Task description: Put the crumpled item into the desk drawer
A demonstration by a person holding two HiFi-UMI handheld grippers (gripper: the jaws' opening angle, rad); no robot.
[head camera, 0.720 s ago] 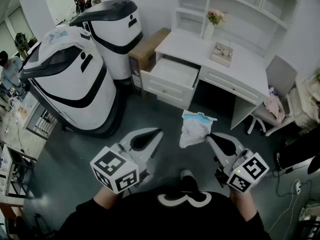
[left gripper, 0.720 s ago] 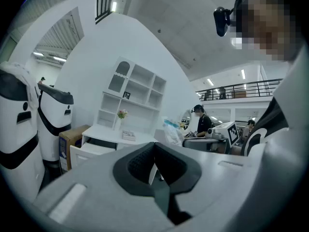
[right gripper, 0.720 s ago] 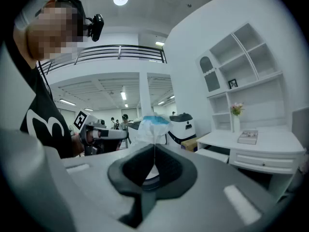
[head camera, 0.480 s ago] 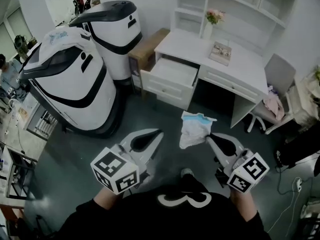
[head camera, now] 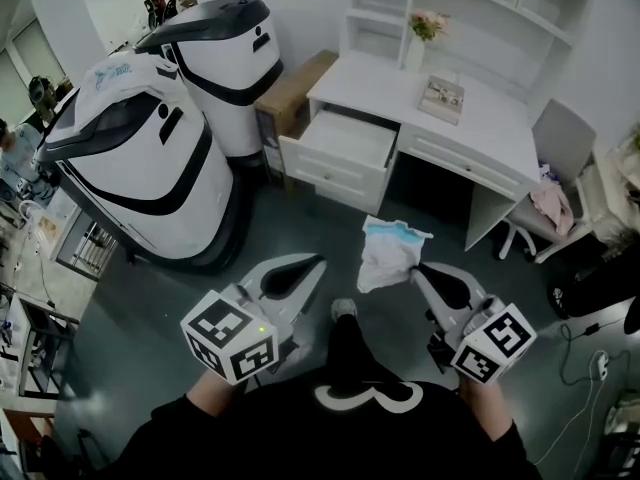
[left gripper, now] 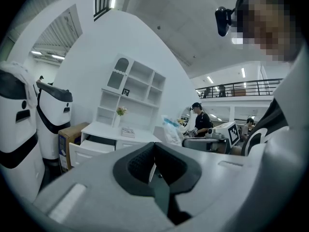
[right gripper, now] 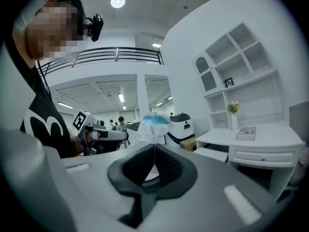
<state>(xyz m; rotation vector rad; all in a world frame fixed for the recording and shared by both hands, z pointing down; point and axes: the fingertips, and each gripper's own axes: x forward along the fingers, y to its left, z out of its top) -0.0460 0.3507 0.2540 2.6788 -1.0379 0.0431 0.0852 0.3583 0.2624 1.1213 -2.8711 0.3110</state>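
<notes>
A: Where is the crumpled item [head camera: 388, 256] found?

B: It is held in the air above the grey floor [head camera: 300, 230], pinched at the tip of the right gripper [head camera: 417, 271]. In the right gripper view the jaws are seen pressed together on a thin fold of it. The white bulk, topped with a blue patch, is bunched just beyond the tips.

A: And the left gripper [head camera: 312, 264]?

B: Its jaws are brought together, and nothing is caught between them. It is carried beside the right one, apart from the item, and both are pointed roughly level toward the furniture.

A: How is the desk drawer [head camera: 322, 171] placed?

B: It is pulled out from the left side of the white desk [head camera: 480, 128], and a white interior is shown. Whether anything lies inside cannot be told. The item is held well short of it, on the person's side of the drawer front.

A: What else is seen around it?

B: A vase of flowers [head camera: 425, 30] and a small book [head camera: 441, 96] are set on the desk top, and a cardboard box [head camera: 297, 90] is stood against the desk's left end. Two large white-and-black machines [head camera: 150, 168] are stood further left. A chair [head camera: 560, 138] is placed at the right end — a pink cloth [head camera: 548, 206] is laid on it.
</notes>
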